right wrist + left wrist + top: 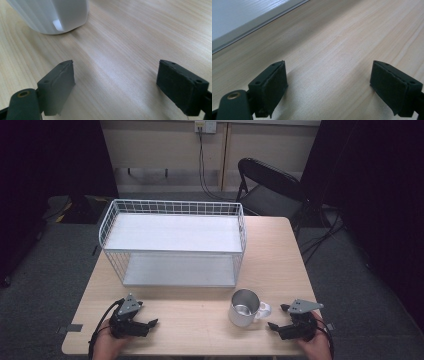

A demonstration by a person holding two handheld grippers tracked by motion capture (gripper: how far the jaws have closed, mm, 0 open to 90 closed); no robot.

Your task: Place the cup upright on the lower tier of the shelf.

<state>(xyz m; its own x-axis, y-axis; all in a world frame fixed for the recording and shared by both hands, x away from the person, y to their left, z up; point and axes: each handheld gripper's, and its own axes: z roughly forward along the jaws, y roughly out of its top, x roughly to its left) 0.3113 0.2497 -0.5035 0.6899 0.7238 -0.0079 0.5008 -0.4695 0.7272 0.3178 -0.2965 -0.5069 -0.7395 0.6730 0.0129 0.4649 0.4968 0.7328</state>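
A metal mug (244, 308) with a white handle stands upright on the wooden table (200, 320), near the front right. Its pale lower wall (55, 15) rises at the top left of the right gripper view. My right gripper (276, 316) rests on the table just right of the mug, jaws wide apart and pointing left toward it, nothing between them (116, 75). At the front left lies my left gripper (149, 315), open and empty as well (329, 75), pointing right over bare wood.
A white two-level wire shelf (172, 242) stands across the middle of the table; its base edge (242, 27) crosses the left gripper view's top left corner. Behind the table's far right corner stands a black folding chair (270, 185). Cables run down the back wall.
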